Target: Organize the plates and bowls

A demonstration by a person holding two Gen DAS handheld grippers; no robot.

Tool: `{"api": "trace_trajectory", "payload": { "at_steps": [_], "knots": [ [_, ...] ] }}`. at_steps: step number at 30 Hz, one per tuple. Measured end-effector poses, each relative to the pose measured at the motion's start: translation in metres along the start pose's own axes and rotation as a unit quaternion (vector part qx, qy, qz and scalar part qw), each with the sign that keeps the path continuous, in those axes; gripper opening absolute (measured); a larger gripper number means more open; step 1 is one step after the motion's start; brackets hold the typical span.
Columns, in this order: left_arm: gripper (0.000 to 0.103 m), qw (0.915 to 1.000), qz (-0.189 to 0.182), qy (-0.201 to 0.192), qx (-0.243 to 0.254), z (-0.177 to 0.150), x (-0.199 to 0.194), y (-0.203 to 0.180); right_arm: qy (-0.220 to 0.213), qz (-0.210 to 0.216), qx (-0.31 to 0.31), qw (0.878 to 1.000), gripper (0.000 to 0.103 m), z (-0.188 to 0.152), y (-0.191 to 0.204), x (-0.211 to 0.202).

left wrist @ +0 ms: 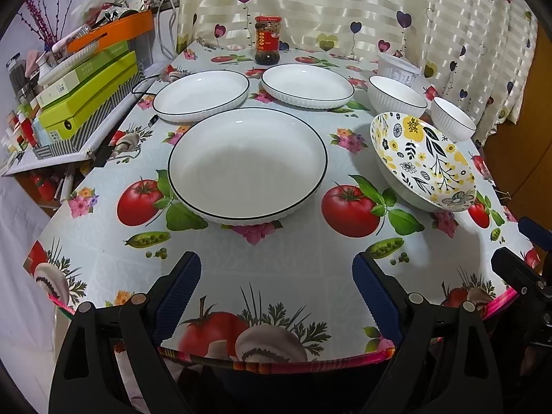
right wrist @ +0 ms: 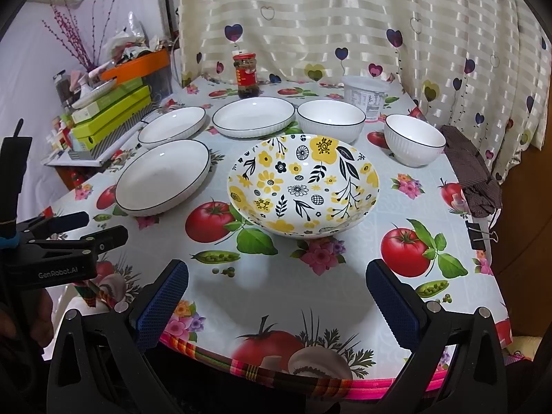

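Note:
Three white black-rimmed plates lie on the table: a near plate (left wrist: 246,164) (right wrist: 162,177), a far left plate (left wrist: 201,95) (right wrist: 172,127) and a far middle plate (left wrist: 307,84) (right wrist: 253,115). A yellow floral bowl (left wrist: 422,158) (right wrist: 303,181) sits to the right of the near plate. Behind it stand a large white bowl (left wrist: 396,96) (right wrist: 331,117) and a small white bowl (left wrist: 452,117) (right wrist: 414,139). My left gripper (left wrist: 276,289) is open over the table's front edge, before the near plate. My right gripper (right wrist: 277,296) is open in front of the floral bowl. Both hold nothing.
A red-lidded sauce jar (left wrist: 267,39) (right wrist: 246,76) and a clear plastic tub (right wrist: 367,98) stand at the back by the curtain. Stacked green boxes (left wrist: 86,93) and clutter fill a shelf on the left. A brown cloth (right wrist: 472,172) and a binder clip (right wrist: 481,234) sit at the right edge.

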State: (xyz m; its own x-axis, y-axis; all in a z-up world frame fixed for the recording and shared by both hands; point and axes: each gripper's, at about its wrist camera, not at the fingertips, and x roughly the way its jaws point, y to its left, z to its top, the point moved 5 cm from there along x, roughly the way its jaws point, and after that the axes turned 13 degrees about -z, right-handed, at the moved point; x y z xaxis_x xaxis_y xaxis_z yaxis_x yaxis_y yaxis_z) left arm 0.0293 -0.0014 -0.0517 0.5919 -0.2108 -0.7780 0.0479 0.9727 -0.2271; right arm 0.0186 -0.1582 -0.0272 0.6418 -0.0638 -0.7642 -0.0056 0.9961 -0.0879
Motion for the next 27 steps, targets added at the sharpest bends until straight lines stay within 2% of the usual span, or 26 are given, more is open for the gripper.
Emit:
{"api": "trace_trajectory", "payload": {
  "at_steps": [12, 27],
  "knots": [
    [0.09, 0.9999, 0.007, 0.01, 0.001, -0.003, 0.004, 0.002, -0.006, 0.006, -0.004, 1.0, 0.103, 0.005, 0.007, -0.006],
    [0.09, 0.9998, -0.003, 0.016, -0.006, -0.003, 0.005, 0.005, -0.016, 0.019, -0.013, 1.0, 0.103, 0.007, 0.011, -0.006]
  ]
}}
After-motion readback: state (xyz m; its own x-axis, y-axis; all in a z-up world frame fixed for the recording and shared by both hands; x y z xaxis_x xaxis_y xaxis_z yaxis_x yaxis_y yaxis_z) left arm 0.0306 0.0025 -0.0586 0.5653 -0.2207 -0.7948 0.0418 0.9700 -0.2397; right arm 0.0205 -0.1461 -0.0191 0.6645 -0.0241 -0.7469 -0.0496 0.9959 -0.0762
